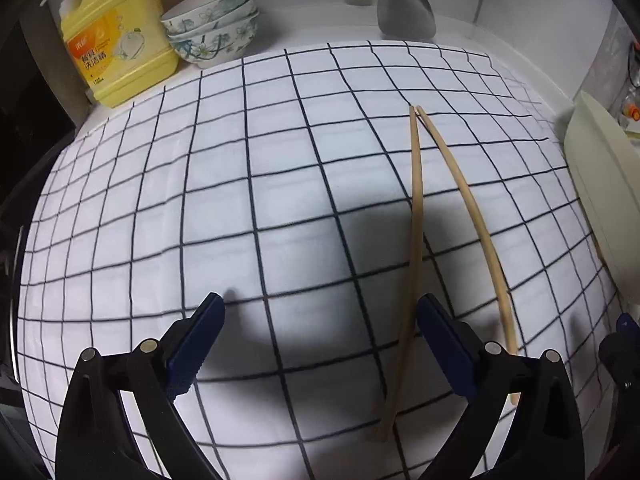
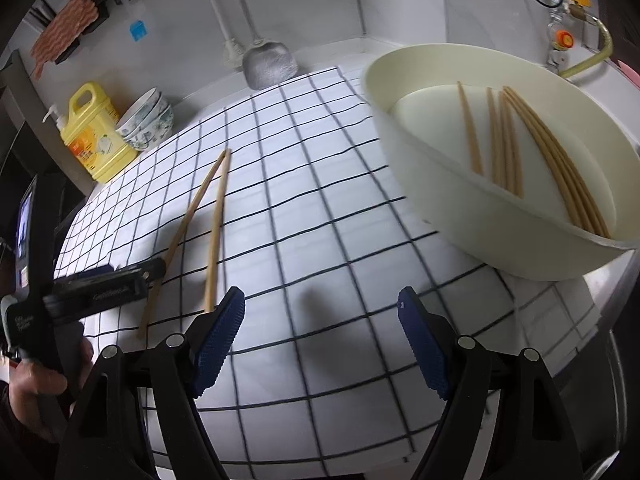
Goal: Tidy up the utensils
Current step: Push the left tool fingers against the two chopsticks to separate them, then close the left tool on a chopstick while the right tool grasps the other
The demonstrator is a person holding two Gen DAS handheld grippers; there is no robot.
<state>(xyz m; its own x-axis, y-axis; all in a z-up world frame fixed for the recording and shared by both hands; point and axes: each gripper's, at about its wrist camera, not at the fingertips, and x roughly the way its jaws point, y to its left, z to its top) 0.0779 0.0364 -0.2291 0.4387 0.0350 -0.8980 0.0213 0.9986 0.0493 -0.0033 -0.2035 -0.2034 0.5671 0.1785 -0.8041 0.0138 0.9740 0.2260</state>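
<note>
Both claws are spread wide and grip nothing; the left claw (image 1: pixel 320 316) hangs over the checked cloth (image 1: pixel 240 200) on the counter, and the right claw (image 2: pixel 322 308) hangs over it too. Two wooden chopsticks (image 2: pixel 216 224) lie on the cloth, tips touching at the far end; one passes beside the left claw's finger. More chopsticks (image 2: pixel 560 168) lie in the cream basin (image 2: pixel 480 240) at the right.
</note>
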